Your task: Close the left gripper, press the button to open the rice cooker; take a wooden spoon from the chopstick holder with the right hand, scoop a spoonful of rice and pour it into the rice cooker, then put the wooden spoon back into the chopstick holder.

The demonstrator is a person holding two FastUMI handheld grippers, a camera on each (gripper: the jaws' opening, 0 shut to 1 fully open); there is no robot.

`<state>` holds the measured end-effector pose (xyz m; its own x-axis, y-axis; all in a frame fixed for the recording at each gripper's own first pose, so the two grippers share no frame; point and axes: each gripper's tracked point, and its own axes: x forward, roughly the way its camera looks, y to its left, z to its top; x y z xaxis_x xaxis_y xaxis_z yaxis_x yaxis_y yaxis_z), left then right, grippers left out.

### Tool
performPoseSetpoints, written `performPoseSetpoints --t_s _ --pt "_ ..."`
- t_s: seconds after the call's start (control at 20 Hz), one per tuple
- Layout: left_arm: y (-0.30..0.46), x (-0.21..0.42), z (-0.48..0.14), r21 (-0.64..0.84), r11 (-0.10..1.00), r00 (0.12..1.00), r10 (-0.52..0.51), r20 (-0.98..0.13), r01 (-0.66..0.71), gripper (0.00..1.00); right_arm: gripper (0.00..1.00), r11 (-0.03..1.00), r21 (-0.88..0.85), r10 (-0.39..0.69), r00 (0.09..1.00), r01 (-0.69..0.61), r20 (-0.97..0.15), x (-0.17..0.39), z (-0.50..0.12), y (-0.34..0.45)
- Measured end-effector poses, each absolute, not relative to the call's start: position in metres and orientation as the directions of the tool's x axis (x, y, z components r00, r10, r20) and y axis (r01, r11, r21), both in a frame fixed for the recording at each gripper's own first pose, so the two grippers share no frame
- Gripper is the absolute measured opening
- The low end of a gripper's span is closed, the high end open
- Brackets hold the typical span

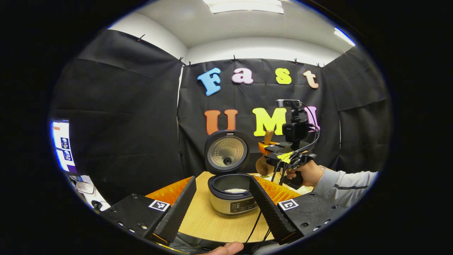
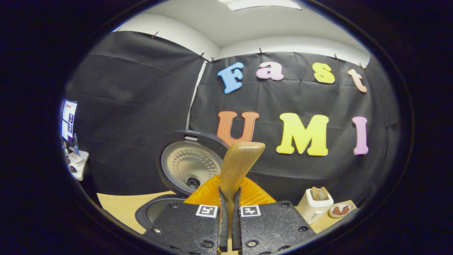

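- Rice cooker [image 1: 231, 193] open on the wooden table [image 1: 208, 221], lid [image 1: 226, 152] upright behind the pot, white rice visible at the bottom of the inner bowl.
- Left gripper [image 1: 222, 203] spread wide and empty, one finger to each side of the cooker in the left gripper view, held back from it.
- Right gripper [image 2: 229, 226] clamped narrow on the handle of the wooden spoon [image 2: 238, 166]; in the left gripper view, held by a hand [image 1: 307, 173] up and to the right of the cooker, spoon bowl [image 1: 262, 165] hanging low.
- Likely stage: pour finished or nearly so, return of the spoon next.
- Chopstick holder: cannot tell which object it is; a pale toaster-like container [image 2: 314, 205] and a small dish [image 2: 340, 209] stand at the table's far right.
- Good practice for the return: firm squeeze kept on the handle, spoon lifted well above the cooker rim, carried level to the holder, lined up over its opening, lowered straight down, released only once seated.
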<state>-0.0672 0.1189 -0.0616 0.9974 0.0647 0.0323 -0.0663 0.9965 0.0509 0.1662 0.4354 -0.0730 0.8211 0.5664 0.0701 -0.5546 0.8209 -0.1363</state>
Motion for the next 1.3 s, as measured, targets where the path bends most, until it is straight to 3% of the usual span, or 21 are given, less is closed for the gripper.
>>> performPoseSetpoints --t_s 0.05,0.2,0.6,1.1,1.3 --pt "0.114 -0.065 -0.063 0.054 0.997 0.998 0.057 0.026 -0.058 0.96 0.06 0.828 -0.125 0.556 0.828 -0.546 0.068 0.168 -0.072 0.425" --pt "0.098 -0.061 -0.058 0.064 0.997 0.999 0.036 0.032 -0.038 0.96 0.11 0.860 -0.101 0.508 0.859 -0.501 0.066 0.179 -0.067 0.381" --pt "0.054 -0.054 -0.050 0.082 0.996 0.998 -0.038 0.051 0.033 0.96 0.11 0.933 -0.032 0.360 0.931 -0.358 0.064 0.211 -0.058 0.255" --pt "0.005 -0.036 -0.046 0.103 0.990 0.992 -0.101 0.077 0.093 0.96 0.11 0.974 -0.138 0.192 0.979 -0.181 0.074 0.225 -0.071 0.104" --pt "-0.005 -0.027 -0.046 0.105 0.989 0.992 -0.107 0.072 0.099 0.95 0.12 0.983 -0.106 0.157 0.987 -0.152 0.045 0.231 -0.090 0.063"
